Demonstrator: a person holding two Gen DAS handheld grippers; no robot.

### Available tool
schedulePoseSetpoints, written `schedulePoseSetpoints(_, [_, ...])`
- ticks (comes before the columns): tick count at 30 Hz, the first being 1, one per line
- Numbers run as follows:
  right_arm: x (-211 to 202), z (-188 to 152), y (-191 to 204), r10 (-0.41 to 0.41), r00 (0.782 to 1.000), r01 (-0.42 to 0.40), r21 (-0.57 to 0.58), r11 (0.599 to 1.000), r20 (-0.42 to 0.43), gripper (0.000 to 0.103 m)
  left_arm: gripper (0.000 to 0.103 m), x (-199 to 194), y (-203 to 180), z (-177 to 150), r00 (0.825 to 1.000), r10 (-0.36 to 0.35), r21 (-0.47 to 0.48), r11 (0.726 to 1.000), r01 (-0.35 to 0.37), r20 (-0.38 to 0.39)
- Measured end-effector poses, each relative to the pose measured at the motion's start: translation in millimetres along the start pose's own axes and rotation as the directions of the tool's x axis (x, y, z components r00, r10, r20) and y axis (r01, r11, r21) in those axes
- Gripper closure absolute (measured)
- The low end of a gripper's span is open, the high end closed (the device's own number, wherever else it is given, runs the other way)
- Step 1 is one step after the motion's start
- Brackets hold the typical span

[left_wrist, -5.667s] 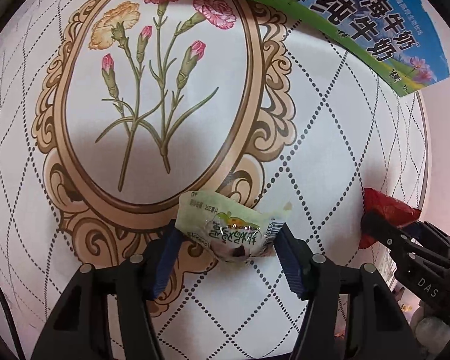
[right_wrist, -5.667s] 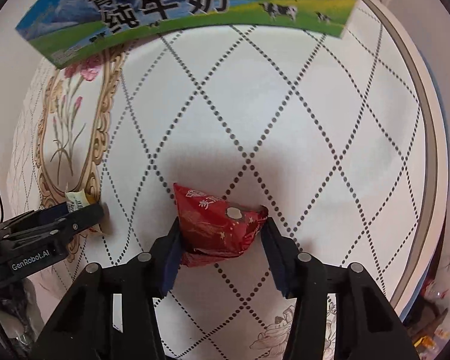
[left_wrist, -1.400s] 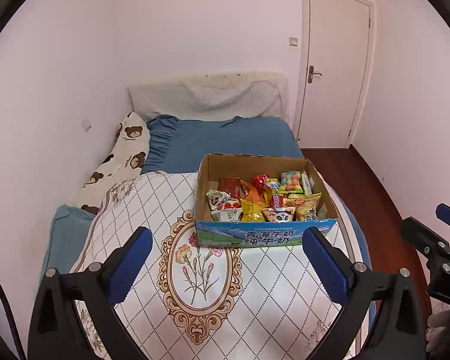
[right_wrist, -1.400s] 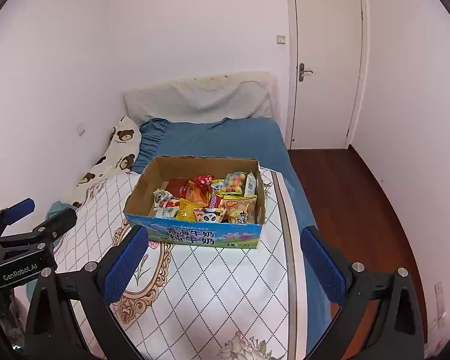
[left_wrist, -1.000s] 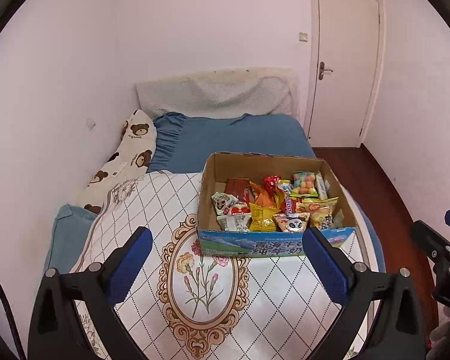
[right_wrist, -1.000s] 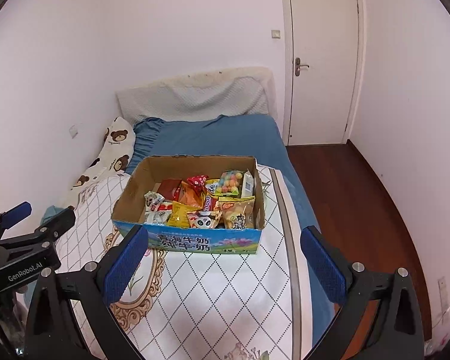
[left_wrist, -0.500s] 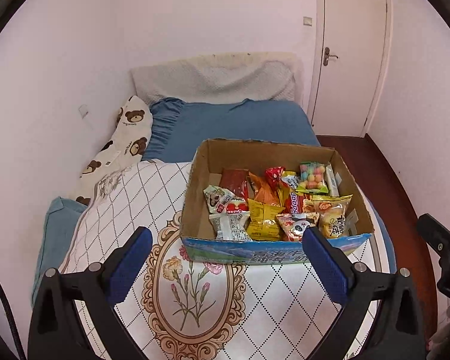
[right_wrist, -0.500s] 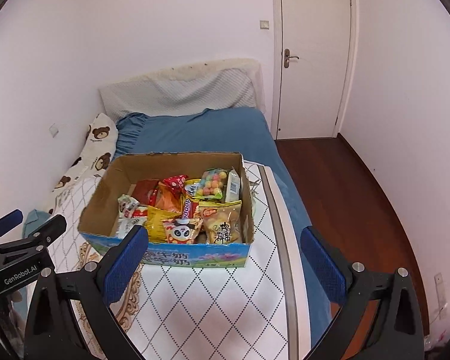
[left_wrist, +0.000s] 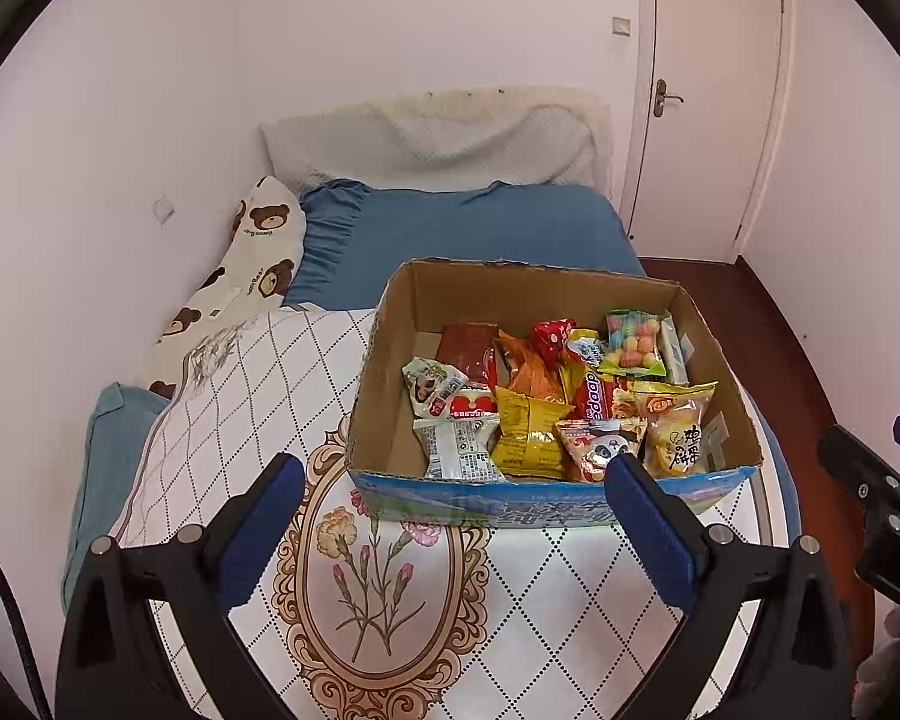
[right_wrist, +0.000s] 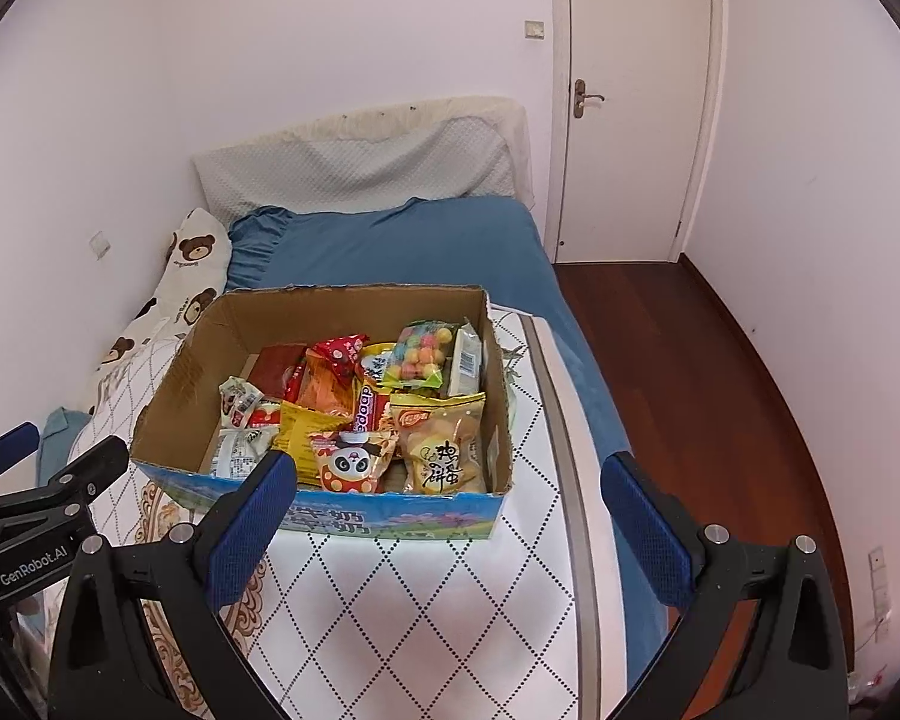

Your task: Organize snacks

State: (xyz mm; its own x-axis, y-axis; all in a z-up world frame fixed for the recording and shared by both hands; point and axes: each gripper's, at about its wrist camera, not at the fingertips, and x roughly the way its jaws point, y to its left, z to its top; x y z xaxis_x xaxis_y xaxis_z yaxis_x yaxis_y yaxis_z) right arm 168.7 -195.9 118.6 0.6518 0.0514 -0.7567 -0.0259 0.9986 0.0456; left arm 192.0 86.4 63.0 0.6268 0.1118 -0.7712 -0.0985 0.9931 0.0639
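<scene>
An open cardboard box (left_wrist: 390,396) with a blue printed front stands on the white quilt (left_wrist: 228,396), filled with several snack packets, among them a yellow bag (left_wrist: 528,432) and a panda packet (left_wrist: 594,444). The box also shows in the right wrist view (right_wrist: 174,402). My left gripper (left_wrist: 453,489) is open and empty, held back from the box's front. My right gripper (right_wrist: 450,495) is open and empty, in front of the box's near right corner. The right gripper shows at the left view's right edge (left_wrist: 870,480), and the left gripper at the right view's left edge (right_wrist: 36,486).
The quilt has a floral oval medallion (left_wrist: 378,576) in front of the box. Behind lie a blue bedsheet (left_wrist: 468,228), a bear-print pillow (left_wrist: 240,288) and a grey headboard cushion (left_wrist: 438,138). A shut white door (right_wrist: 630,96) and wooden floor (right_wrist: 690,372) are to the right.
Both grippers let go of the packets they held 5.7 s ago and pulled back. Over the last second both views have moved closer to the box, which looms larger.
</scene>
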Motion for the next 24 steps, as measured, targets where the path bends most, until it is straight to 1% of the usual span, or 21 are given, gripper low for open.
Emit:
schedulePoseSetpoints(12, [2.8, -2.6, -0.4, 0.013, 1.000, -0.013, 0.000, 1.000, -0.015, 0.000, 0.000, 0.6, -1.4, 0.1, 1.000, -0.002, -0.001, 1.000, 0.002, 0.006])
schedulePoseSetpoints(15, [2.7, -2.9, -0.3, 0.032, 0.999, -0.032, 0.001, 0.999, -0.016, 0.000, 0.000, -0.8, -1.8, -1.6, 1.000, -0.001, 0.002, 1.000, 0.001, 0.002])
schedulePoseSetpoints(24, [1.0, -4.1, 1.3, 0.033, 0.999, -0.033, 0.000, 0.999, -0.011, 0.000, 0.000, -6.1, -0.4, -2.6, 1.000, 0.008, 0.004, 1.000, -0.008, 0.008])
